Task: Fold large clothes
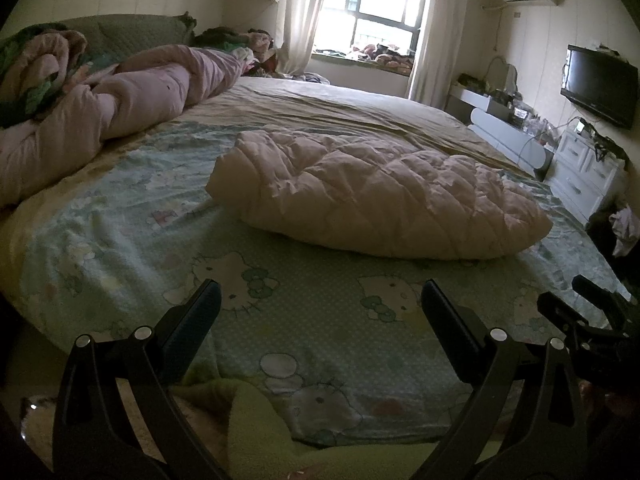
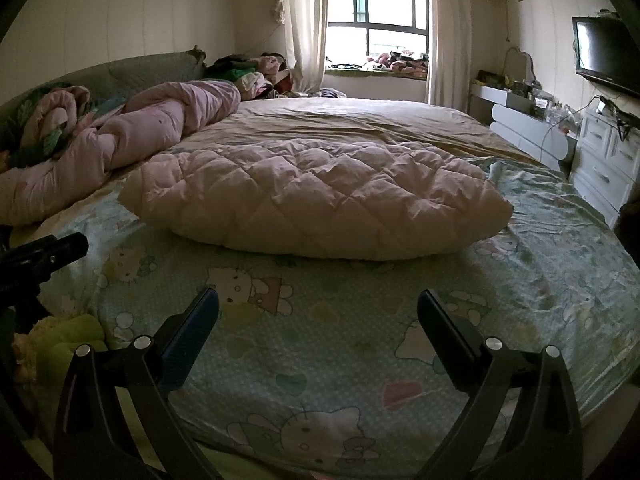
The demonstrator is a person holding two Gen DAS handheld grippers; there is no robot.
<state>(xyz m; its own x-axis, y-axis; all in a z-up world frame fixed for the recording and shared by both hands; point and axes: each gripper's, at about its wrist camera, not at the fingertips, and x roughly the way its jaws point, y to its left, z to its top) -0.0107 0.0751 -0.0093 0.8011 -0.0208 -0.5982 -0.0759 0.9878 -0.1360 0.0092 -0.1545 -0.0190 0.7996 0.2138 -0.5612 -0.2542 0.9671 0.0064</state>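
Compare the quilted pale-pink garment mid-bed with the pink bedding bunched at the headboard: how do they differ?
The quilted pale-pink padded garment lies in a compact, fairly flat bundle; the pink bedding roll is twisted into a long, loose heap. The garment shows diamond stitching; the bedding looks smoother. The garment sits alone on the cartoon-cat bedsheet; the bedding lies by the headboard against other fabrics. Both are pink and padded.

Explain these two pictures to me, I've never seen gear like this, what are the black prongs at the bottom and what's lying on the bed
The black prongs are the fingers of two handheld grippers; a person carries one in each hand. Each picture comes from a camera on one gripper, looking forward along its fingers. The left gripper and right gripper are both open and hold nothing. They hover over a bed sheet printed with cartoon cats. On it lies a folded pale quilted garment, touched by neither gripper. A rumpled pink duvet lies by the headboard.
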